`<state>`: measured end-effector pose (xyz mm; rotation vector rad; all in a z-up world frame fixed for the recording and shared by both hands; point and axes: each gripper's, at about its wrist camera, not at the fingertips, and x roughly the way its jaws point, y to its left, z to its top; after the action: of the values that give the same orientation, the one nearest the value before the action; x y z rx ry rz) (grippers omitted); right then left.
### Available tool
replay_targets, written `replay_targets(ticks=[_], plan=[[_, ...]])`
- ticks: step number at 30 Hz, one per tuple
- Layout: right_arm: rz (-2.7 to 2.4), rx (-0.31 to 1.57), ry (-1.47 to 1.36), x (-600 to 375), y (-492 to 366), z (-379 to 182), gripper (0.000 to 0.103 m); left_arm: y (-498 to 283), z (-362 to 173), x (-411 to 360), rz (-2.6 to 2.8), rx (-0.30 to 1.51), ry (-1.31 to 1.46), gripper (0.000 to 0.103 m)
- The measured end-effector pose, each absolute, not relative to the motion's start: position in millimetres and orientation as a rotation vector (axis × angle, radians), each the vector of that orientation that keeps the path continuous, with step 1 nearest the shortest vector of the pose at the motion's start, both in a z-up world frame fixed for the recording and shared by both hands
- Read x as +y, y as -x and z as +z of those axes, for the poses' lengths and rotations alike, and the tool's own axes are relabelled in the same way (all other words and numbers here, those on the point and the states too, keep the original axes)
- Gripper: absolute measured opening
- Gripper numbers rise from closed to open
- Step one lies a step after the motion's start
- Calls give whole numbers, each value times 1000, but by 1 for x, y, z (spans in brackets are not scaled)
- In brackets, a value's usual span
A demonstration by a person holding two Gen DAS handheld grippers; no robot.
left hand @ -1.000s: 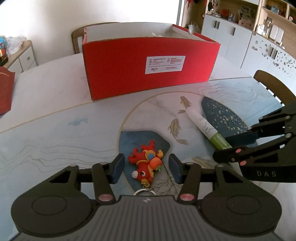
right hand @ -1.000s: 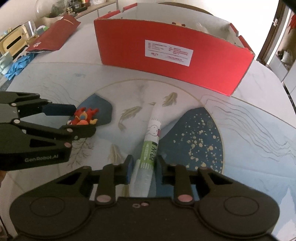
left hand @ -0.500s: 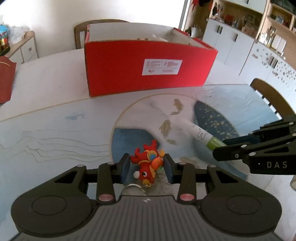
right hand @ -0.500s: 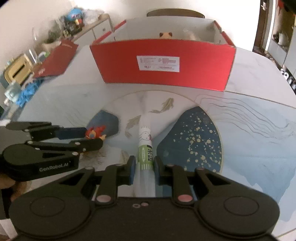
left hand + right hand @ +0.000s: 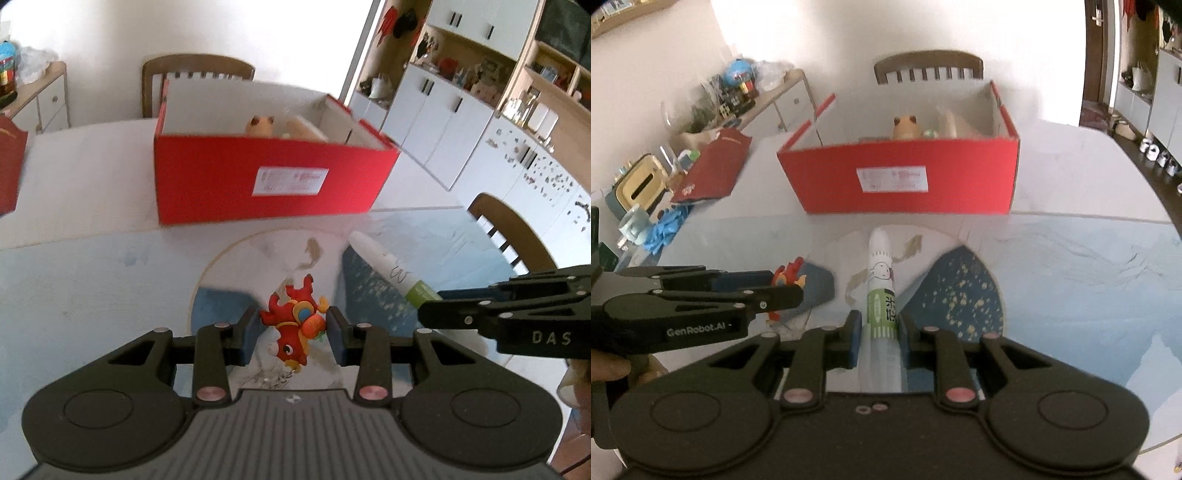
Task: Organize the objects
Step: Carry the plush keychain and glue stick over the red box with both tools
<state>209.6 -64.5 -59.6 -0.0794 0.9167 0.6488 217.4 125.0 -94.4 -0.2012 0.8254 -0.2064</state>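
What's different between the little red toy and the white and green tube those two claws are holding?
The red toy is small, lumpy and many-coloured; the tube is long, smooth and mostly white with a green band. The toy sits fully between the left gripper pads, while the tube sticks out well past the right gripper. Both are clamped in shut jaws, facing the red box.

Open table ahead, box wall across the far side

The table (image 5: 1071, 266) lies bare up to the red box (image 5: 905, 177), whose near wall bars a level approach; its open top is unobstructed, though toys (image 5: 905, 127) fill the middle.
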Motion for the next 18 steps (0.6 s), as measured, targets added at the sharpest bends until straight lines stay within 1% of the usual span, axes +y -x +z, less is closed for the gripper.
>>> replay_targets(ticks=[8,18], plan=[[661,843,66,-71,-223,-29,20,-229,-53,118,-247,742,192,38],[645,782,76,-65,-260,1,20,-273,5,124,-285,678,176,38]])
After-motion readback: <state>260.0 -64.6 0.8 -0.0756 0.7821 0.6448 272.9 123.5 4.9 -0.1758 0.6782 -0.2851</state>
